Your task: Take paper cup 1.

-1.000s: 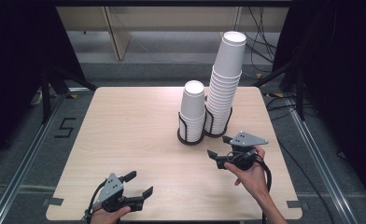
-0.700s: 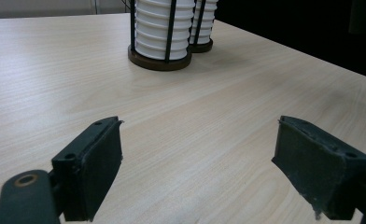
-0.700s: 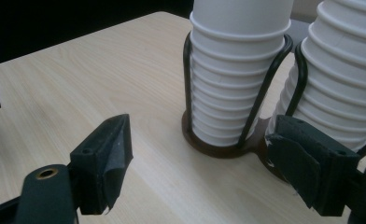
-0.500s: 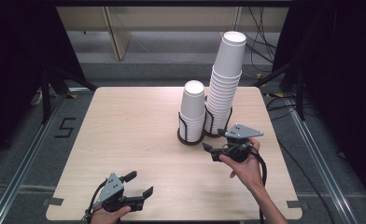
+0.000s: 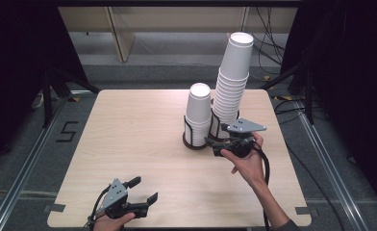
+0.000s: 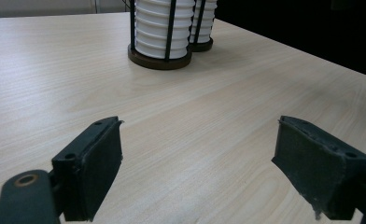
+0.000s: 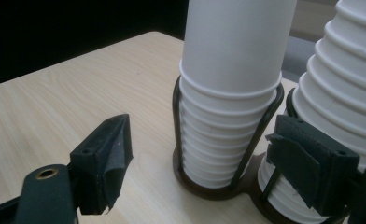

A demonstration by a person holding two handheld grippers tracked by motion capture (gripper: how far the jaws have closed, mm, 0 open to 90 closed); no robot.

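On the light wooden table point(image 5: 143, 139), which takes up most of the high view, two stacks of white paper cups stand side by side toward the far right, each in a dark wire holder with a round base. Tallest of all is the right-hand stack of cups point(image 5: 232, 82), leaning slightly and rising well above its neighbour; the shorter stack of cups point(image 5: 198, 113) stands just to its left, the two holders nearly touching at their bases. Just in front of these holders, the right gripper point(image 5: 214, 146) is held above the table in a hand, pointing toward the shorter stack; its jaws stand spread apart with nothing between the pads, and in the right gripper view the short stack's wire holder point(image 7: 228, 140) sits framed between them, close ahead but apart from both pads. Near the front edge of the table, well apart from the cups, the left gripper point(image 5: 143, 190) rests low in the other hand; its jaws are likewise spread wide over bare wood, pinching nothing, with both stacks far ahead in the left gripper view.
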